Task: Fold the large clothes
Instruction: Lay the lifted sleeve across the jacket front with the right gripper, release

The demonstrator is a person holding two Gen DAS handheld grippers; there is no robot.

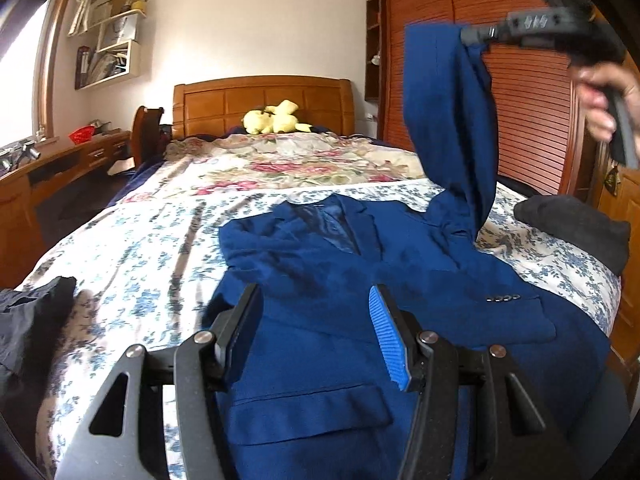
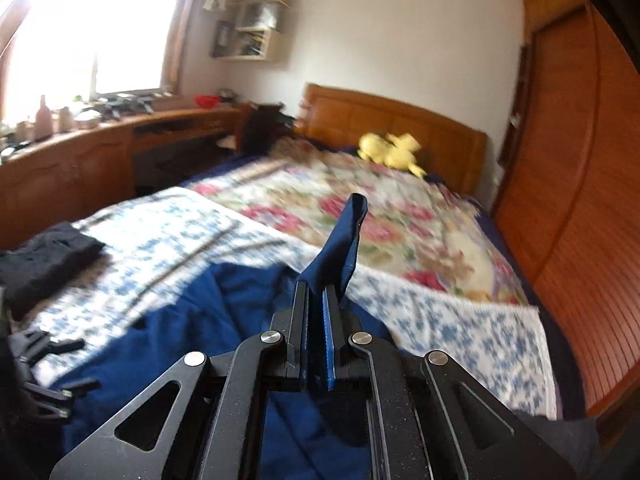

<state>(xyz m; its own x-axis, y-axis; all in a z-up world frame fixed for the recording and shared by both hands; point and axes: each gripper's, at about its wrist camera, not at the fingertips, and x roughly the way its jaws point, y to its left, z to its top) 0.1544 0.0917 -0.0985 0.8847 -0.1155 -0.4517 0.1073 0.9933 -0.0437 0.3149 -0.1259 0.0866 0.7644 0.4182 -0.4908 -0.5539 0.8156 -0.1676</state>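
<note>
A blue jacket lies face up on the floral bedspread of the bed, collar toward the wooden headboard, hem toward the person, so its long axis runs from the near edge of the bed to the headboard. The right gripper has its jaws closed on the cuff end of the jacket's right-side sleeve; in the left wrist view that sleeve hangs raised above the bed, drawn up from the shoulder to the tool held in the person's hand. The left gripper stands about half open over the lower front of the jacket, nothing between its pads; whether it touches the cloth cannot be told. The relation that governs the coming move: the jacket body lies below and to the left of the raised cuff, so the sleeve, judged from the task, needs carrying across the chest toward the lapels. The right hand alone holds the sleeve; the left is nearer the body and placed to steady it. Dark garments lie at either side of the bed, apart from the jacket. A yellow plush toy rests by the headboard, well clear.
</note>
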